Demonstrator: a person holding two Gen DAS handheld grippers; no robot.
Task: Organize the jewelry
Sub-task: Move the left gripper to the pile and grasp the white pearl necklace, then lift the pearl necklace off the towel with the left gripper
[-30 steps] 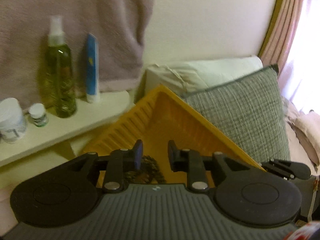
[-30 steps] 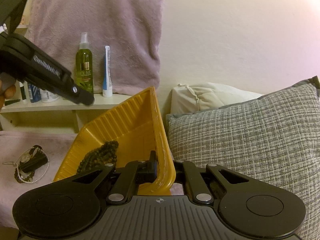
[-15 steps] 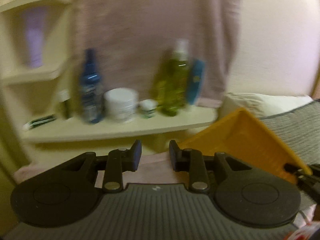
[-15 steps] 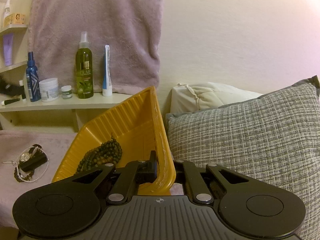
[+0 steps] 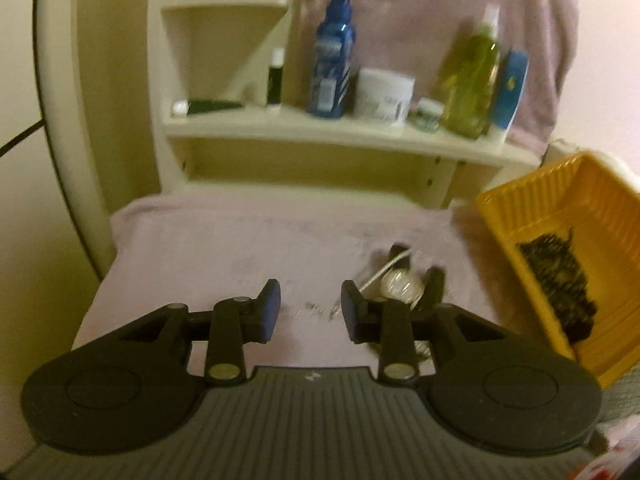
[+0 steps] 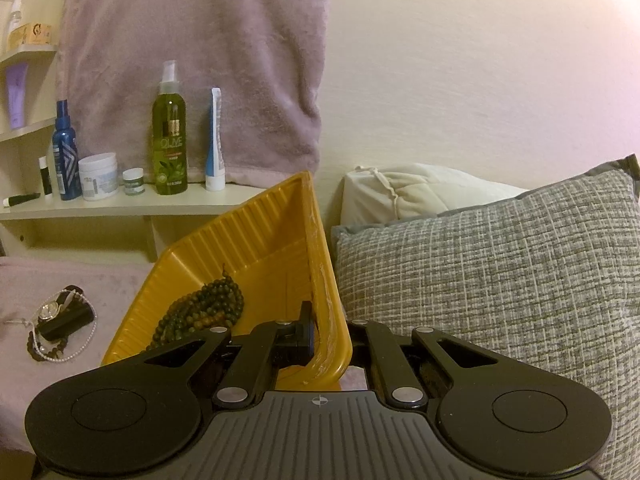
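Observation:
My right gripper (image 6: 330,342) is shut on the near rim of the yellow tray (image 6: 248,236), which is tilted up against a pillow. A dark green bead strand (image 6: 204,312) lies inside the tray. In the left wrist view my left gripper (image 5: 310,312) hangs over the pink towel (image 5: 200,248), its jaws opening with nothing held between them. Just beyond its right finger lies a blurred jewelry pile (image 5: 400,286) with a watch and a black piece. The same pile (image 6: 60,320), with a pearl strand, sits left of the tray. The tray (image 5: 560,200) and beads (image 5: 556,276) are at the right.
A cream shelf (image 6: 120,204) behind the towel carries a green spray bottle (image 6: 170,140), a blue bottle (image 6: 64,152), a white jar (image 6: 98,176) and a tube. A grey pillow (image 6: 480,280) and a white pillow (image 6: 420,192) stand right of the tray.
My left gripper swung left from over the tray and dropped toward the towel beside the jewelry pile, its jaws a little wider. It left the right wrist view. The right gripper stayed still.

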